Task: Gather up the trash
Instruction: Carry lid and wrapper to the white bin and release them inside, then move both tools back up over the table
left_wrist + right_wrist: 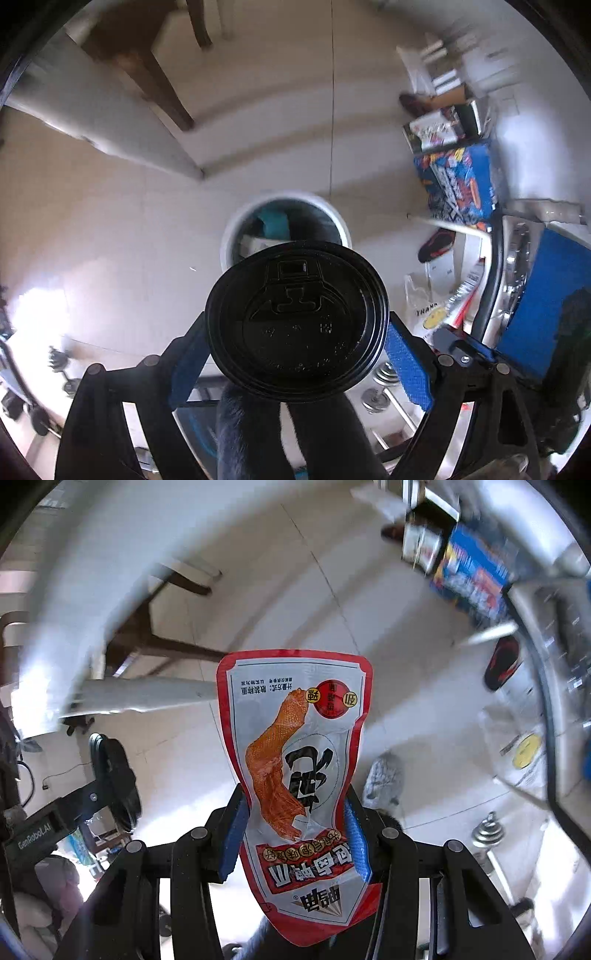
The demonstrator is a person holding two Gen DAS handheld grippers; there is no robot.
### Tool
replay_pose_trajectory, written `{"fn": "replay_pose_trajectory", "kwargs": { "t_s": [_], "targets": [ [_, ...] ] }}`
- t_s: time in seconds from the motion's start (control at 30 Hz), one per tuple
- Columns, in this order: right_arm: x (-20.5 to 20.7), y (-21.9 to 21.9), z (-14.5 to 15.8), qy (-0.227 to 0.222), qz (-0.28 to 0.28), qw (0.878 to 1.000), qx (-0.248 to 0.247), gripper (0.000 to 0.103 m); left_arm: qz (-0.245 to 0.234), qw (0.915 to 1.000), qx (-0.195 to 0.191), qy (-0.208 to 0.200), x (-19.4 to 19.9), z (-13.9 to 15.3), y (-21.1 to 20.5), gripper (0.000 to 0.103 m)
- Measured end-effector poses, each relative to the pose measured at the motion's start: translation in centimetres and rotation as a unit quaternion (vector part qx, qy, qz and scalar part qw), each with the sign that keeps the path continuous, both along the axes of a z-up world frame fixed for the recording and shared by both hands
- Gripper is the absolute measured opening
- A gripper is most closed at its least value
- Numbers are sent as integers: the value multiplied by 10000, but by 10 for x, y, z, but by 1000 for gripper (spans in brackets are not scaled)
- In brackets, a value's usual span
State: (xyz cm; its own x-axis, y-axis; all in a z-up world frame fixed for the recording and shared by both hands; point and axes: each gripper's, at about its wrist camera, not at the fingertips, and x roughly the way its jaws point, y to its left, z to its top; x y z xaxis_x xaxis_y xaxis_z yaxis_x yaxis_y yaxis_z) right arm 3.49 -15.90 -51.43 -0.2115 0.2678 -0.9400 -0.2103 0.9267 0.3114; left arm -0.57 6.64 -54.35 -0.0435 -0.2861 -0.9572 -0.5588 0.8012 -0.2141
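The fingers (186, 363) of the left gripper (295, 354) close on a black-lidded disposable cup (295, 321), blue pads pressing either side just below the lid rim. It hangs in the air above a white bin (343, 225) on the floor. The cup is probably light and thin-walled; a firm squeeze could buckle it, so the stiffer band under the lid looks like the sound place to hold. The right gripper (299, 834) pinches a red-and-white snack packet (295, 760) at its narrow waist, the packet standing up above the floor. It looks nearly weightless, limp and glossy, likely slippery; hold it across the flat film.
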Motion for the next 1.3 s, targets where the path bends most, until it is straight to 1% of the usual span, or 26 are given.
{"fn": "replay_pose_trajectory", "kwargs": {
  "t_s": [0.03, 0.1, 0.13, 0.17, 0.2, 0.23, 0.27, 0.3, 0.33, 0.37, 0.4, 0.43, 0.47, 0.5, 0.53, 0.57, 0.6, 0.63, 0.7, 0.8, 0.87, 0.97, 1.13, 1.2, 1.27, 1.3],
  "targets": [
    [1, 1, -21, 31, 19, 10000, -4, 51, -17, 9999, -136, 101, 2, -29, 0, 88],
    [0, 5, -72, 207, 5, 9998, 31, 51, 37, 9994, -299, 158, 5, -64, 1, 91],
    [0, 6, -90, 284, -6, 9996, 60, 52, 89, 9991, -343, 252, 5, -88, 3, 91],
    [0, 7, -110, 383, -40, 9992, 103, 53, 154, 9987, -404, 280, 2, -103, 6, 92],
    [-3, 11, -139, 581, 14, 9982, 156, 55, 200, 9984, -397, 357, 1, -118, 7, 94],
    [-3, 14, -154, 673, 57, 9976, 154, 56, 205, 9983, -372, 409, -1, -123, 8, 95],
    [-5, 16, -171, 734, 90, 9971, 158, 58, 198, 9984, -287, 439, -3, -134, 9, 100],
    [-7, 18, -189, 790, 143, 9966, 194, 65, 171, 9986, -161, 464, -6, -138, 11, 101],
    [-9, 21, -203, 824, 218, 9962, 187, 76, 159, 9986, -73, 496, -9, -142, 11, 101],
    [-11, 23, -212, 825, 267, 9961, 177, 84, 187, 9985, -21, 506, -13, -143, 14, 101],
    [-13, 25, -217, 810, 306, 9960, 200, 96, 217, 9984, 32, 514, -16, -143, 15, 101],
    [-14, 27, -220, 717, 389, 9966, 131, 97, 242, 9984, 74, 510, -19, -142, 16, 101],
    [-16, 29, -220, 615, 459, 9970, 33, 98, 250, 9984, 131, 490, -22, -139, 19, 101],
    [-17, 30, -220, 561, 505, 9971, -23, 102, 243, 9985, 236, 438, -24, -135, 21, 101],
    [-19, 30, -218, 459, 555, 9973, -161, 103, 215, 9983, 405, 372, -26, -129, 20, 101],
    [-20, 31, -216, 373, 588, 9973, -241, 103, 168, 9978, 551, 328, -27, -123, 20, 101],
    [-22, 32, -213, 224, 697, 9963, -445, 103, 115, 9973, 664, 292, -29, -122, 23, 101],
    [-22, 35, -209, 129, 766, 9952, -601, 103, 29, 9959, 864, 262, -30, -117, 23, 101],
    [-23, 36, -200, -170, 923, 9909, -961, 103, -180, 9925, 1172, 292, -32, -108, 20, 101],
    [-20, 34, -192, -378, 986, 9869, -1217, 103, -253, 9916, 1227, 316, -37, -98, 18, 101],
    [-18, 30, -190, -411, 970, 9862, -1274, 103, -274, 9913, 1246, 330, -41, -89, 16, 101],
    [-18, 27, -176, -476, 902, 9859, -1324, 103, -282, 9913, 1244, 329, -44, -73, 12, 101],
    [-22, 23, -129, -664, 820, 9859, -1296, 103, -247, 9912, 1274, 262, -48, -36, 1, 101],
    [-23, 21, -106, -728, 824, 9854, -1301, 103, -222, 9912, 1283, 235, -51, -17, -2, 101],
    [-25, 19, -87, -781, 845, 9850, -1283, 103, -192, 9923, 1211, 191, -54, 0, -4, 101],
    [-27, 18, -72, -834, 869, 9843, -1287, 103, -180, 9924, 1204, 175, -56, 10, -5, 101]
  ]
}}
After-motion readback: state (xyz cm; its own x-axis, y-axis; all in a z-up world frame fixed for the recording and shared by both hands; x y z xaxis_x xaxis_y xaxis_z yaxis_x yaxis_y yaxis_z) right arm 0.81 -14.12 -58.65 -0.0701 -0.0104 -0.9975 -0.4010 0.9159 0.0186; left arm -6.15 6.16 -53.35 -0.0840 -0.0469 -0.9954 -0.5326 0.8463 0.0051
